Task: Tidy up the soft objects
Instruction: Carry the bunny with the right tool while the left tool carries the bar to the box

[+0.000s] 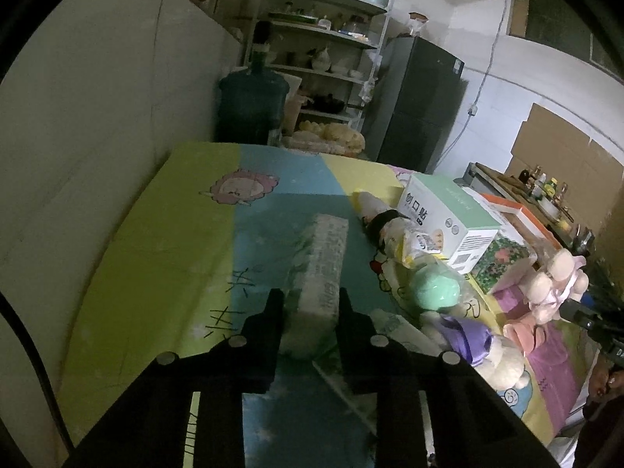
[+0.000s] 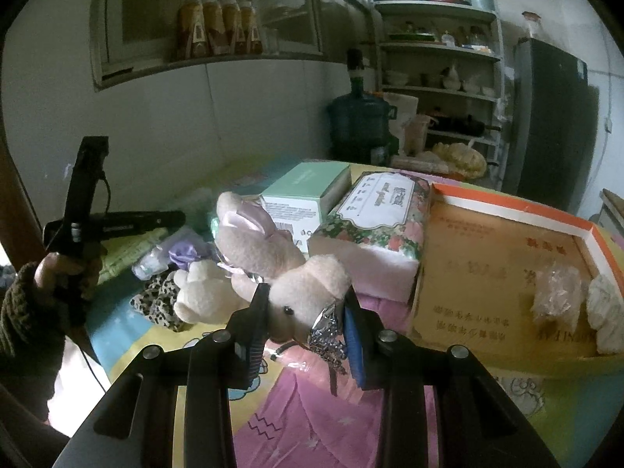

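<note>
A white plastic-wrapped tissue pack (image 1: 321, 265) lies lengthwise on the blue stripe of the cartoon mat (image 1: 163, 241). My left gripper (image 1: 310, 302) is shut on its near end, one finger against each long side. My right gripper (image 2: 306, 310) is shut on the head of a pink plush bunny (image 2: 308, 288), which hangs above the mat with a silvery ribbon at its neck. The same pink plush bunny (image 1: 557, 280) shows at the right edge of the left wrist view. A cream plush (image 2: 202, 296) and a purple-dressed plush (image 1: 470, 335) lie on the mat.
A mint-and-white carton (image 1: 448, 214), a floral tissue box (image 2: 374, 222) and an orange-rimmed cardboard tray (image 2: 503, 273) holding clear bags stand at the mat's right. A green ball in plastic (image 1: 433, 288) and leopard cloth (image 2: 156, 304) lie between. A wall runs along the left.
</note>
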`<state>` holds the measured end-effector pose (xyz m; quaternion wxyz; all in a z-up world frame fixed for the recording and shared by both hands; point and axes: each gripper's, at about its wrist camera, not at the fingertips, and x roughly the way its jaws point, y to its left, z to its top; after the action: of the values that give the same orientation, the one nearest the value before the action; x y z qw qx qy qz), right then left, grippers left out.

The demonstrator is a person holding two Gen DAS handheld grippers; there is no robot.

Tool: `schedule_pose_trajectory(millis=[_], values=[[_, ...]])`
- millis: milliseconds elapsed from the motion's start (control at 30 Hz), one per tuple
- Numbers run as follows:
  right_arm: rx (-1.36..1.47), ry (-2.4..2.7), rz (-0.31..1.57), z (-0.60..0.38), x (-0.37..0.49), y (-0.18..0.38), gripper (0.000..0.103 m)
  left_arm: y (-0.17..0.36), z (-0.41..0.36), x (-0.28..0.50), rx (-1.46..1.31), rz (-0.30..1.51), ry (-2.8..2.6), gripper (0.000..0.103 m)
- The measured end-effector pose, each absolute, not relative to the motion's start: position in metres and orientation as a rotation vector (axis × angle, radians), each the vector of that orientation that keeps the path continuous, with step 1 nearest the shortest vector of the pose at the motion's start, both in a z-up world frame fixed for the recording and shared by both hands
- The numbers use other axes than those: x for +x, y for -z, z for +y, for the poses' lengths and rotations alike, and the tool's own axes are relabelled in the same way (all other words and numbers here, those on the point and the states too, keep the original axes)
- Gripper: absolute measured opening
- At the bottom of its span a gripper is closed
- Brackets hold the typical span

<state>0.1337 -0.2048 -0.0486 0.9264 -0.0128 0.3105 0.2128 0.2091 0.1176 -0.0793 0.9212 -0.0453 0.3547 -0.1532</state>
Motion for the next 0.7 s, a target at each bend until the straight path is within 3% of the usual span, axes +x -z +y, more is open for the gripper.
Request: schedule_pose_trajectory(millis=[700], values=[[0.014, -0.433, 0.548, -0.212, 0.109, 0.023, 0.036, 0.013, 0.090, 0.162, -0.091, 0.538, 0.304, 0.025]])
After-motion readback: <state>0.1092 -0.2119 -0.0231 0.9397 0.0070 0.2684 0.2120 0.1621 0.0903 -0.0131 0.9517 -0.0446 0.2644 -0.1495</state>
